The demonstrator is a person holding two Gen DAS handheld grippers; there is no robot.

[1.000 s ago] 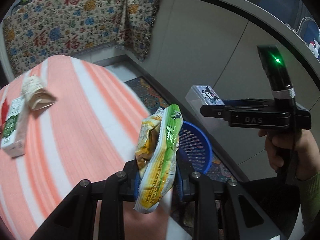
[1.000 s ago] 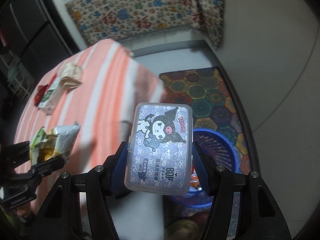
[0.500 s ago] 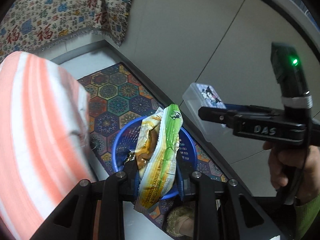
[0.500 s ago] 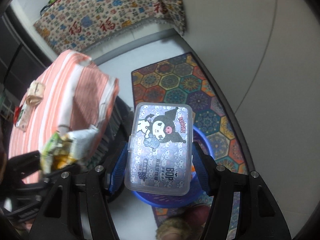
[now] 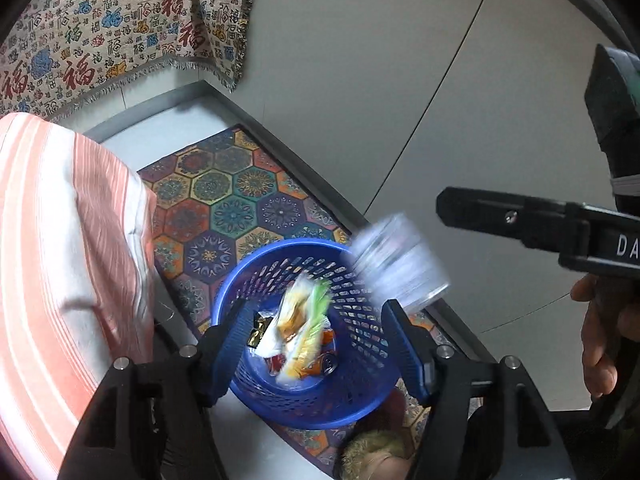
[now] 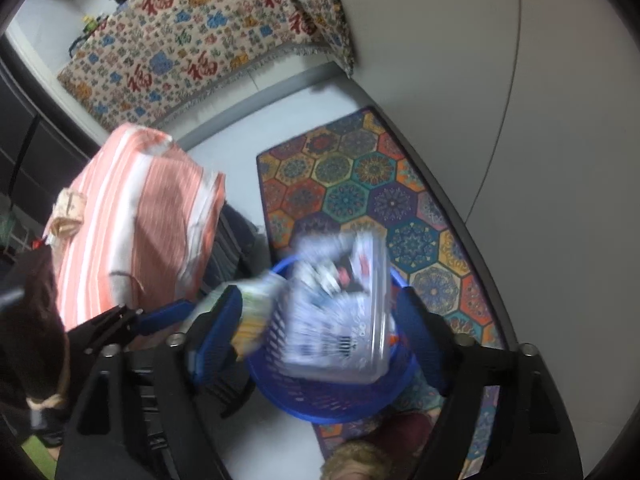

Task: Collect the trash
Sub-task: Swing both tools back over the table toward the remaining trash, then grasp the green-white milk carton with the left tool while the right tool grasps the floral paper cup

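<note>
Tumbling free and blurred, the yellow-and-green snack wrapper point(image 5: 304, 324) is inside the blue basket point(image 5: 240, 280), above other bits of litter on its floor, and no pad touches it. The left gripper point(image 5: 314, 330) hangs right over the basket with its jaws spread apart; they have just been opening, and the wrapper has dropped out from between them. The clear plastic box point(image 6: 340, 320) with the cartoon print is also loose, smeared by motion, tilted over the basket's rim as the right wrist view shows it; in the left wrist view it appears at the basket's far right edge point(image 5: 400, 264). The right gripper point(image 6: 320, 332) stands over the same basket, its jaws likewise just opened wide, with the box between the blue fingers point(image 6: 218, 328) but not pressed by them. A hand point(image 5: 600, 344) grips the right tool's handle at the frame's edge. The basket sits on a hexagon-patterned rug point(image 5: 224, 200), beside a table draped in an orange-and-white striped cloth point(image 5: 60, 240). A crumpled paper scrap point(image 6: 70, 212) lies on that cloth. Behind, a fringed patterned cloth point(image 5: 120, 20) hangs along the wall.
</note>
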